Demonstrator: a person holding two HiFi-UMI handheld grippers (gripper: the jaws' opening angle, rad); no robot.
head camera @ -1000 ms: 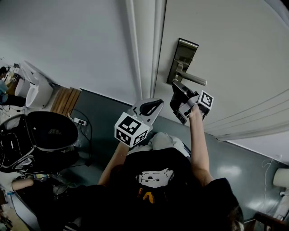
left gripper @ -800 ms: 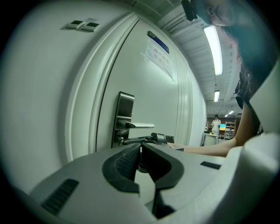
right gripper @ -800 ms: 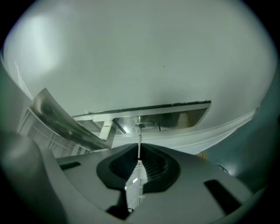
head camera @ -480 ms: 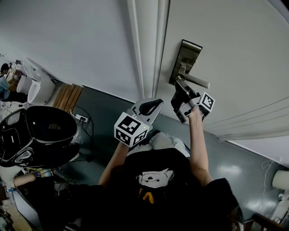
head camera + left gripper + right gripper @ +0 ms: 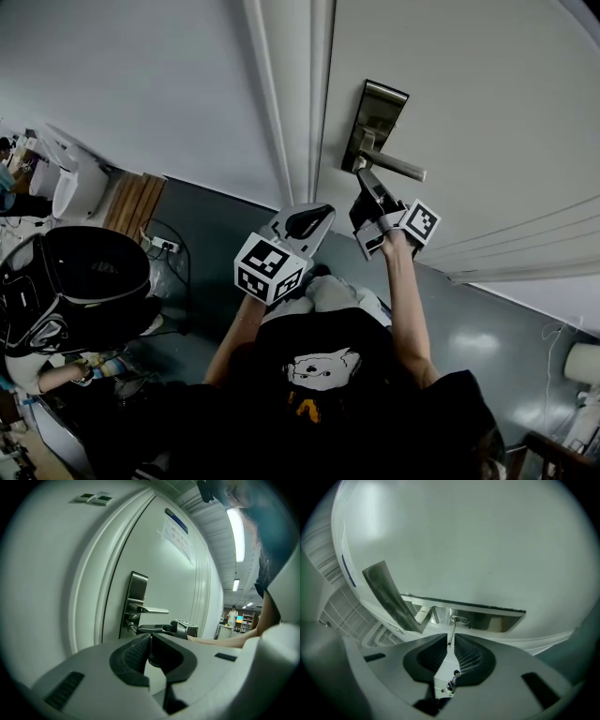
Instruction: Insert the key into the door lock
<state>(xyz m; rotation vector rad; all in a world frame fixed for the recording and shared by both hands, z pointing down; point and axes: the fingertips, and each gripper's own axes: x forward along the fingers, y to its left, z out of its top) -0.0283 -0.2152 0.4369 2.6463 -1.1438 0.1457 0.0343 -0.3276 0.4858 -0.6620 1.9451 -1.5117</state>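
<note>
Below door handle point(image 5: 395, 167), right gripper point(image 5: 368, 192) fingers pinch key point(image 5: 452, 629), tip at keyhole of door lock point(image 5: 372, 126). Left gripper point(image 5: 150, 641) fingers pressed together, empty, apart from door point(image 5: 487, 103).

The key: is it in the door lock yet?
Done: the key is clamped in the right gripper, lined up with its tip at the keyhole below the door handle. In hand: entry; depth is unclear. Left: pushing it fully home. The left gripper, shut and empty, hangs aside.
</note>
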